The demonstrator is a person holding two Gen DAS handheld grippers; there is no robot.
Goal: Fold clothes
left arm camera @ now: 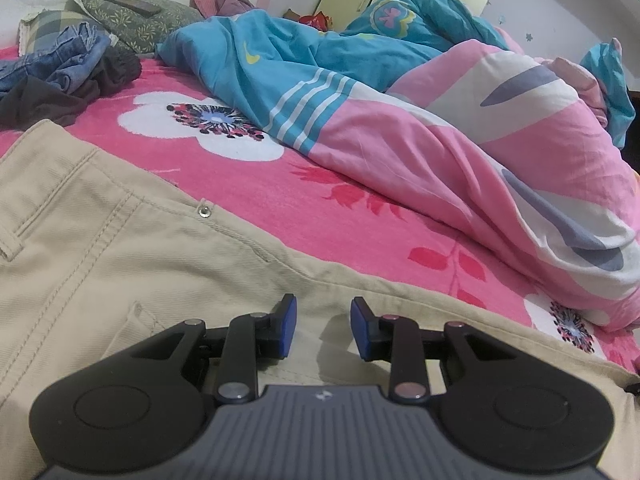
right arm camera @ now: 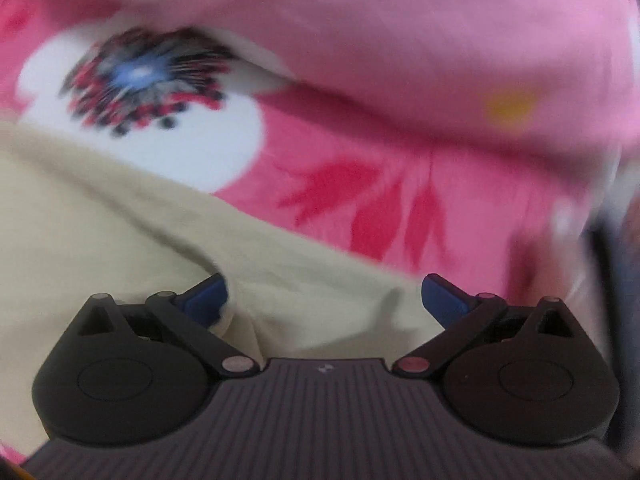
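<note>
Left wrist view: beige trousers [left arm camera: 100, 248] lie flat at the near edge of the bed [left arm camera: 320, 200]. Left tongs [left arm camera: 323, 326] narrow, empty, over the cloth. Right tongs [right arm camera: 324, 298] wide, empty, above a trouser edge; pinch both layers low, avoid the quilt [left arm camera: 460, 140].

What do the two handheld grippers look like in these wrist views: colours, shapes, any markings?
The left gripper and the right gripper look identical: a dark grey ribbed base bearing a small pale logo, two rounded black housings with a circular inset each, black linkage arms with silver and pinkish pivot pins, and blue pads on the fingertips. No cables, hands or sleeves show.
</note>
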